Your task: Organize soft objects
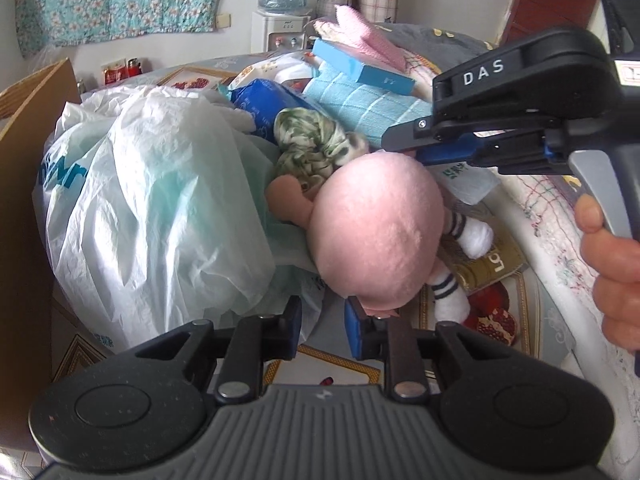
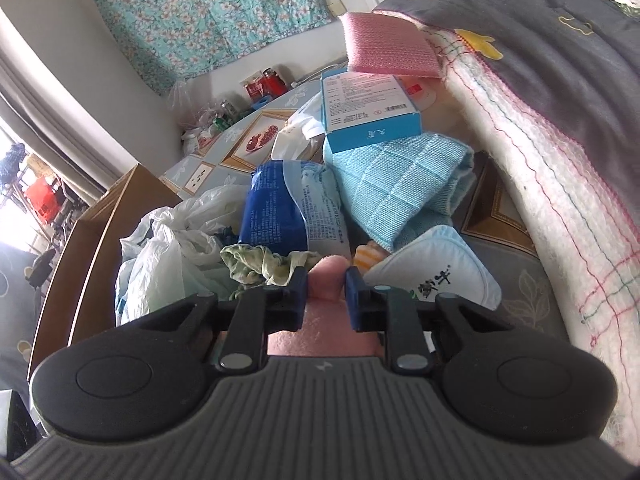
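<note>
Big white plastic bag (image 1: 156, 208) fills desk left; blue checked towel (image 2: 400, 196) at rear w/ blue box (image 2: 370, 114) on top. Pink plush doll (image 1: 376, 236) lies mid-desk beside bag — right tongs (image 2: 327, 294) pinched on its pink fabric. Left tongs (image 1: 322, 330) apart, holding nothing, right pad touching doll's near edge
</note>
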Motion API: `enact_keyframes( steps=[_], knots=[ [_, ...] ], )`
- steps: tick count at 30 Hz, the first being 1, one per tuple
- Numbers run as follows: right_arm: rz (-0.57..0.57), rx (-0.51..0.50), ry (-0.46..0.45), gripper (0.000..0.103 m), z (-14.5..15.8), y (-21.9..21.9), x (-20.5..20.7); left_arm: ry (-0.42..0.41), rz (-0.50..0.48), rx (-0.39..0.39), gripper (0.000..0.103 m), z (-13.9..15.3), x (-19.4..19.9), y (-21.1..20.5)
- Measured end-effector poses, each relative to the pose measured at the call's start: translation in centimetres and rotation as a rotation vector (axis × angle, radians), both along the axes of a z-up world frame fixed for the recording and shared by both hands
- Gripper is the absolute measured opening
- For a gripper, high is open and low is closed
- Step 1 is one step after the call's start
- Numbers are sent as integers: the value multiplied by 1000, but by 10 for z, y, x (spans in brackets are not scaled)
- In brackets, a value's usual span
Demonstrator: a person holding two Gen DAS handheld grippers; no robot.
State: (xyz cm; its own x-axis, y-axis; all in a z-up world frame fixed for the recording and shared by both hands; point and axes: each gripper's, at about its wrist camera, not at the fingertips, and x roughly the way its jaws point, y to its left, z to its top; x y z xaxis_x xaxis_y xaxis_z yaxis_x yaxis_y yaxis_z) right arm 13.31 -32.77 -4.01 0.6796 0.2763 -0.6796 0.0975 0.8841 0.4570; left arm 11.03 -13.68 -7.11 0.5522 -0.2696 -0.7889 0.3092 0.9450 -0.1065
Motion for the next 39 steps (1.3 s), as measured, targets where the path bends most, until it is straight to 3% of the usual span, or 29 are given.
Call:
enact_keyframes(
  steps=[6,11,25,28,30,32,35,39],
  knots=[
    [-19,6,-65,10,24,-2,-28,-43,-34,0,29,10,-19,1],
    [-10,-50,-139,10,44,12,-58,-54,-42,-14,30,14,-30,8],
    [216,160,34,13,9,68,-94,-60,-105,-53,42,13,-73,35],
    [235,132,18,25,12,75,-100,-43,-107,-66,44,10,-74,38],
    [233,129,-15,47,18,74,-103,-32,-103,-71,44,8,-74,39],
    [220,129,-51,55,25,69,-106,-24,-101,-83,44,7,-74,40],
    [177,118,-81,56,30,55,-103,-19,-88,-88,46,7,-73,41],
    [92,101,-57,56,13,37,-83,-11,-64,-89,46,5,-70,44]
  ],
)
